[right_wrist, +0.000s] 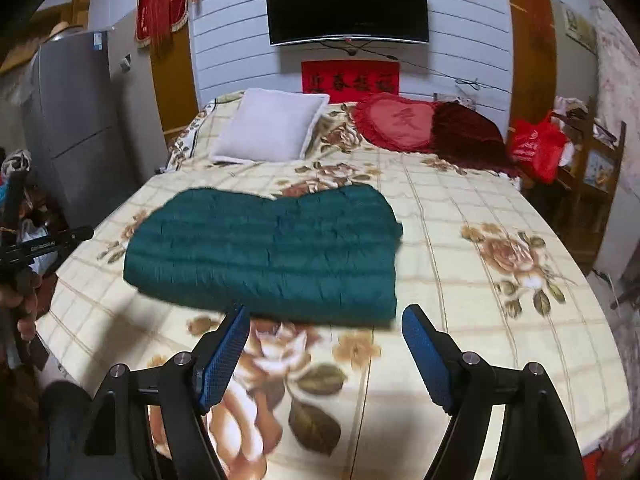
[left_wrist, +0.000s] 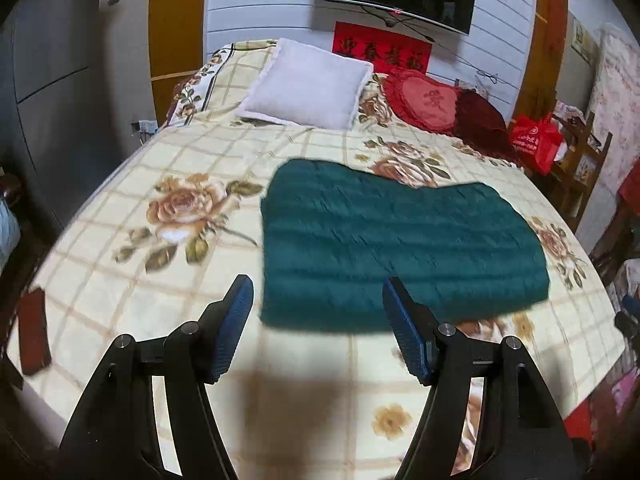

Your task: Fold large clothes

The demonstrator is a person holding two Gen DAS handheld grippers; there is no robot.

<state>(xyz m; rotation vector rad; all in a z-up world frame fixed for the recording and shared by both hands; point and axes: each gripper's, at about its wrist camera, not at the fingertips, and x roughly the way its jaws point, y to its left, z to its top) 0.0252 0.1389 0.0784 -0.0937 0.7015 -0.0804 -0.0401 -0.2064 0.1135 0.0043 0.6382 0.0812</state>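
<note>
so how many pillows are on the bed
3: white pillow at the head on the left, heart pillow to its right, dark red pillow furthest right. None seems hidden.

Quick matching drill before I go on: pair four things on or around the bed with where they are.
Things:
1. green garment
2. white pillow
3. heart cushion
4. television

Places:
A. on the wall above the red banner
B. head of the bed, left side
C. folded flat, mid-bed
D. head of the bed, right of the pillow

Pairs: 1-C, 2-B, 3-D, 4-A
</note>
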